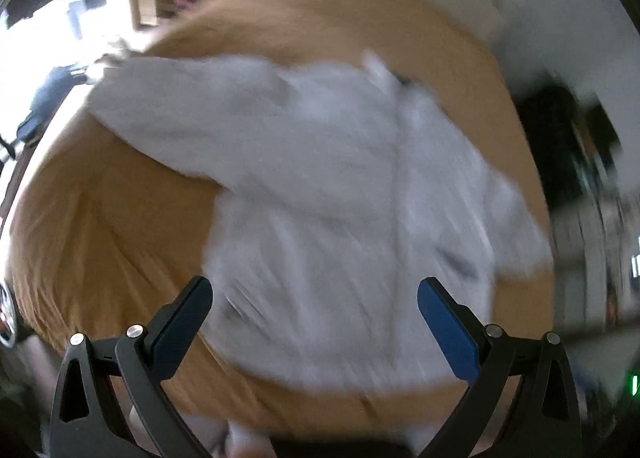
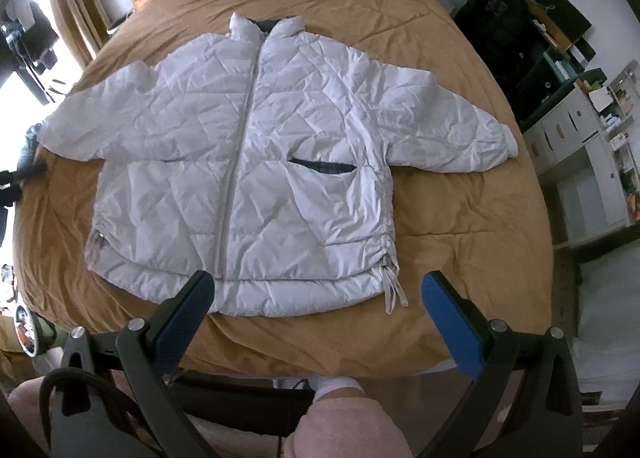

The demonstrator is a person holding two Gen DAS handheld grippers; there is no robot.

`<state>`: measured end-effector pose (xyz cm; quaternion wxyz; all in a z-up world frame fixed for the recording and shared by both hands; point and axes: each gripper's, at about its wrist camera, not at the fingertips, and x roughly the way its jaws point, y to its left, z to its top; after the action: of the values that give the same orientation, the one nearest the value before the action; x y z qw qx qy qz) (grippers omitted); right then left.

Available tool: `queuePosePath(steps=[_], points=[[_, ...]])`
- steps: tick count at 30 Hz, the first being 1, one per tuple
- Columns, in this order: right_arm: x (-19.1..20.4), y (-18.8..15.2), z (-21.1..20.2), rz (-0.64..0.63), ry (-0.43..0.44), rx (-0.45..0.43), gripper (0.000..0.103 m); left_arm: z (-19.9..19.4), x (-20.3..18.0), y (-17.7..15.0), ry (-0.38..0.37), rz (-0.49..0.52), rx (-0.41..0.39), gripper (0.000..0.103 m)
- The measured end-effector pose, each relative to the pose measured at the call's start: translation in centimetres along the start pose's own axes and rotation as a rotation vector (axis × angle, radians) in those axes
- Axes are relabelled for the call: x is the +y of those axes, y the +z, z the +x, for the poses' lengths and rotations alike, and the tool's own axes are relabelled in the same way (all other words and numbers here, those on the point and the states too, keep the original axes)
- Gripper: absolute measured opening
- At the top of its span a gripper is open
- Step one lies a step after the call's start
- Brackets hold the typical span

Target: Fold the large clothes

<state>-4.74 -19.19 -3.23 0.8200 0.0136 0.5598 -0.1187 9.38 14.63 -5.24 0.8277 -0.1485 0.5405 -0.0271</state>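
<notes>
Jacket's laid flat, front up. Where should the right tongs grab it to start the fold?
Probably the right-hand sleeve's cuff: the white jacket lies spread on the tan bedspread, that sleeve stretched sideways. Come from the outer side with the open right tongs, pinching the free edge.

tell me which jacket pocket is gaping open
The pocket right of the zipper in the right wrist view: its dark lining shows. No open slit shows left of it.
</notes>
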Motion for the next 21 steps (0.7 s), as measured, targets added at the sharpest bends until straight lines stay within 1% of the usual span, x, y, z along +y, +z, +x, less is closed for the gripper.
queuePosePath(steps=[1, 3, 4, 5, 7, 8, 9, 10, 11, 12, 14, 16, 17, 19, 20, 21], points=[[-0.1, 0.5, -0.1, -0.003, 0.001, 0.011, 0.103, 0.9, 2.3, 1.3, 0.032, -0.038, -0.027, 0.102], [-0.2, 0.6, 0.5, -0.004, 0.013, 0.039, 0.103, 3.5, 8.3, 4.6, 0.106, -0.112, -0.062, 0.102], [-0.3, 0.7, 0.8, -0.006, 0.013, 0.053, 0.103, 4.4, 10.2, 5.7, 0.133, -0.128, -0.069, 0.102], [-0.3, 0.5, 1.2, -0.011, 0.008, 0.073, 0.103, 5.8, 13.3, 7.4, 0.169, -0.166, -0.070, 0.102], [-0.3, 0.8, 2.1, -0.027, 0.009, 0.105, 0.103, 7.9, 18.2, 9.9, 0.201, -0.252, -0.066, 0.102], [-0.4, 1.1, 2.4, -0.038, 0.017, 0.121, 0.103, 8.9, 20.7, 11.0, 0.169, -0.325, -0.068, 0.102], [-0.4, 1.6, 2.8, -0.046, 0.016, 0.131, 0.103, 9.8, 23.0, 12.0, 0.117, -0.396, -0.074, 0.102], [-0.5, 2.1, 3.1, -0.055, 0.005, 0.136, 0.103, 10.5, 24.7, 12.6, 0.071, -0.452, -0.089, 0.102], [-0.7, 2.5, 3.4, -0.066, -0.010, 0.138, 0.103, 11.5, 26.4, 13.3, 0.009, -0.518, -0.114, 0.102], [-1.0, 3.1, 3.7, -0.068, -0.010, 0.141, 0.103, 12.6, 27.8, 13.9, -0.016, -0.566, -0.133, 0.102], [-1.8, 4.3, 4.2, -0.047, 0.004, 0.147, 0.103, 14.5, 29.2, 15.2, -0.029, -0.601, -0.146, 0.102], [-2.2, 5.5, 4.8, -0.027, 0.005, 0.144, 0.103, 17.3, 30.1, 16.5, -0.053, -0.613, -0.130, 0.101], [-2.2, 6.1, 5.0, -0.040, -0.009, 0.132, 0.103, 18.6, 30.5, 17.0, -0.057, -0.624, -0.112, 0.100], [-1.7, 7.3, 5.6, -0.082, -0.016, 0.104, 0.103, 20.8, 31.4, 17.5, -0.038, -0.647, -0.087, 0.100], [-1.2, 7.9, 6.1, -0.125, -0.001, 0.086, 0.103, 21.4, 31.8, 17.5, -0.026, -0.657, -0.088, 0.100], [-0.8, 8.7, 6.9, -0.161, 0.003, 0.067, 0.103, 21.6, 32.1, 17.5, -0.015, -0.652, -0.106, 0.099]])
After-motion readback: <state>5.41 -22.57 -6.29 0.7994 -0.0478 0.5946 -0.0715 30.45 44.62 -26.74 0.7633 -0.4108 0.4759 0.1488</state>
